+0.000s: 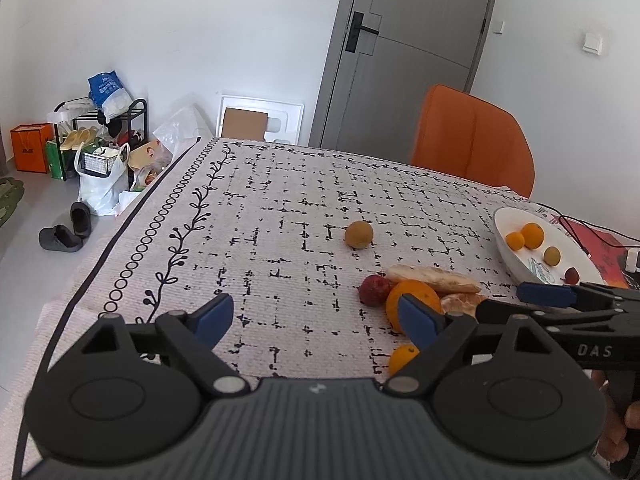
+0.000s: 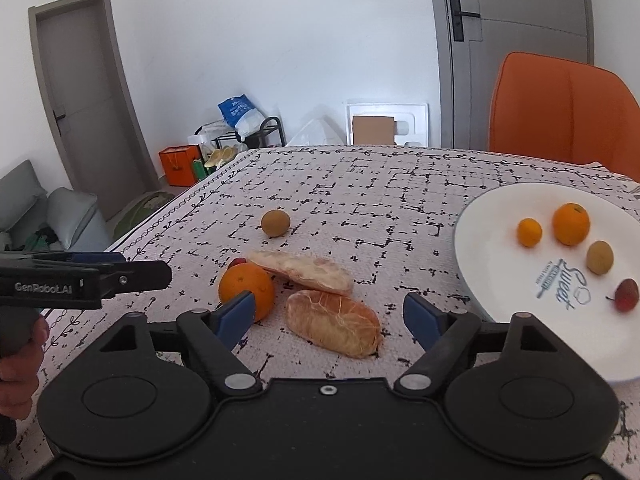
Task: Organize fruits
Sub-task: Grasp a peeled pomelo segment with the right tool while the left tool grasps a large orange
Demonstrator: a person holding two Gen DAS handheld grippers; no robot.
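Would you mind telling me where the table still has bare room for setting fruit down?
Free: the cloth between the vine border and the lone brown fruit. Crowded: the orange and peeled segments cluster beside the plate.

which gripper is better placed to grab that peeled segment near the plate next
Right, probably. The right gripper is open with the nearer peeled segment lying between its fingers, and the plate sits just beside it. The left gripper is also open but faces bare cloth.
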